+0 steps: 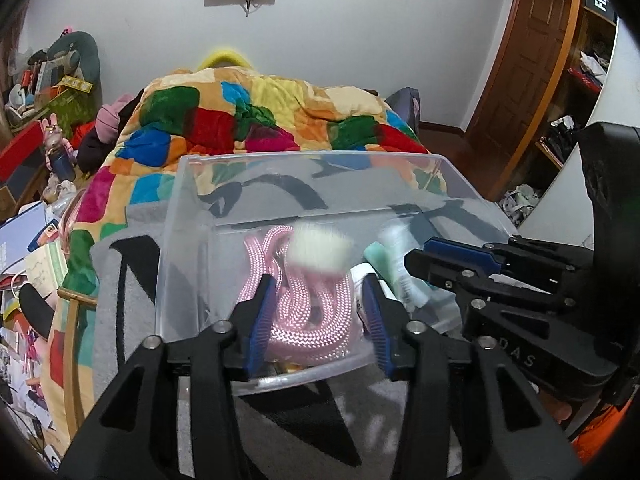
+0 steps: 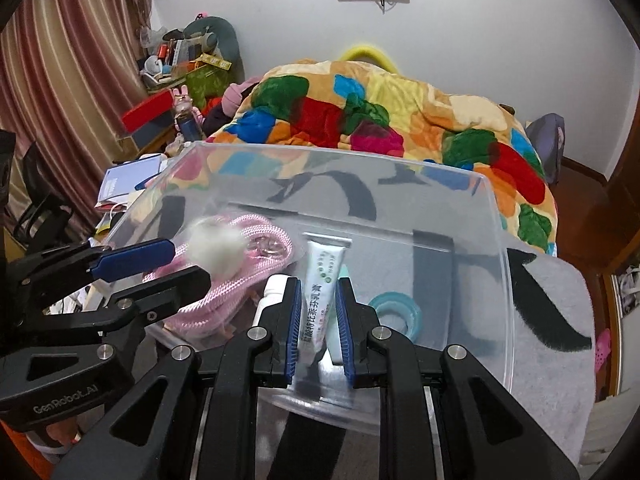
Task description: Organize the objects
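A clear plastic bin (image 1: 188, 208) (image 2: 496, 216) sits on a grey and black blanket on the bed. Inside lie a coiled pink rope (image 1: 308, 312) (image 2: 244, 248), a white tube with green print (image 2: 322, 284) (image 1: 404, 264), a small white bottle (image 2: 272, 292) and a teal tape roll (image 2: 396, 312). A blurred white fluffy ball (image 1: 320, 250) (image 2: 218, 250) is in mid-air above the rope. My left gripper (image 1: 318, 320) (image 2: 182, 258) is open over the rope, empty. My right gripper (image 2: 318, 320) is open, its fingers either side of the white tube; it shows in the left wrist view (image 1: 436, 256).
A colourful patchwork quilt (image 1: 256, 120) (image 2: 400, 120) is heaped behind the bin. A cluttered desk and floor lie to the left (image 1: 36, 240) (image 2: 132, 184). A wooden door (image 1: 524, 56) and shelves stand to the right.
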A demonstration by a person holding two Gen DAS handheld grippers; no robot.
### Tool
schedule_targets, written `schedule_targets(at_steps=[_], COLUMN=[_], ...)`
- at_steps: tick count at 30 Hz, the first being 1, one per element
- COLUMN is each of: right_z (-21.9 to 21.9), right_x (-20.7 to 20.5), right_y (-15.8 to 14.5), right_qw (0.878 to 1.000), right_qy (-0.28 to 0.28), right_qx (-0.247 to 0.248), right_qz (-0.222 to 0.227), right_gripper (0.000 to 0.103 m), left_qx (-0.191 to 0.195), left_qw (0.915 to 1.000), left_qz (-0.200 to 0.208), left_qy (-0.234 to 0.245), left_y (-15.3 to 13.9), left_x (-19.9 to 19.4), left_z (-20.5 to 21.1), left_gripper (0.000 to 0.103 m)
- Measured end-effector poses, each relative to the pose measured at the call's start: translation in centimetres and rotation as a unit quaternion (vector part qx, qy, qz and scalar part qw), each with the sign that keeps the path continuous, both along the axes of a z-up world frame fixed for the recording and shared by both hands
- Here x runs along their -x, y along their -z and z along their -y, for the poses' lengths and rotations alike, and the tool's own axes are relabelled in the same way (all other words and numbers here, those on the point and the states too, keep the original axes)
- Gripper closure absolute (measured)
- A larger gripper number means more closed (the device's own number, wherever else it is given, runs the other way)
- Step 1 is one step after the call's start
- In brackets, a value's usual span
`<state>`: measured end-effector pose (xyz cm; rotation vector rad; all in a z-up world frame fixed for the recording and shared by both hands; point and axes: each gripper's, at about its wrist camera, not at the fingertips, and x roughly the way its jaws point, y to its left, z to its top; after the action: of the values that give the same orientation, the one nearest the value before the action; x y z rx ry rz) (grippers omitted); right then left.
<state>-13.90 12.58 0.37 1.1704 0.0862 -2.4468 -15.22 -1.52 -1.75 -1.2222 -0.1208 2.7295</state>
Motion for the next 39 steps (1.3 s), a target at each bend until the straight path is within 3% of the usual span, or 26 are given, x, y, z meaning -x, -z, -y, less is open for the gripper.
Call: schedule_targets(at_steps=[5,9,12,14,18,22,39], right_z=[-0.8,-1.6,-2.3,-2.8,-3.7,-4.3,-4.4], right_x=[-1.0,-2.9,-4.7,-6.0,-8.3,-10.2,-13.6], right_y=[-1.6,-3.3,-4.6,-5.3,-6.0,-6.3,-3.3], right_qw=[1.000,0.999,0.997,0.996,0.993,0.991,0.994], right_qy=[0.002,0.002,0.001,0.004,0.011,0.017,0.018], right_qx=[0.012,0.020,0.028,0.033,0.043,0.047,0.032], right_qz=[-0.015,-0.043,-0.066,-0.081,-0.105,-0.122,-0.107], right_gripper=[0.084,0.079,0.069,0.054,0.037,0.020,0.018], left_qx=[0.008,0.011,0.009,0.008,0.016,0.015,0.010], left_qw=[0.9995,0.9982,0.9970,0.9960,0.9943,0.9935,0.9959], left_qz=[-0.029,-0.058,-0.076,-0.088,-0.104,-0.112,-0.090], left_qy=[0.002,-0.003,-0.009,-0.013,-0.016,-0.016,-0.009], left_y=[-1.8,-3.4,-4.4,-5.0,-5.4,-5.4,-2.5], left_x=[-1.6,-3.4,-4.8,-6.0,-8.0,-9.9,-12.6], left_z=[-0.2,0.0,0.3,0.5,0.5,0.5,-1.2], left_gripper=[0.049,0.040,0.032,0.025,0.011,0.007,0.006])
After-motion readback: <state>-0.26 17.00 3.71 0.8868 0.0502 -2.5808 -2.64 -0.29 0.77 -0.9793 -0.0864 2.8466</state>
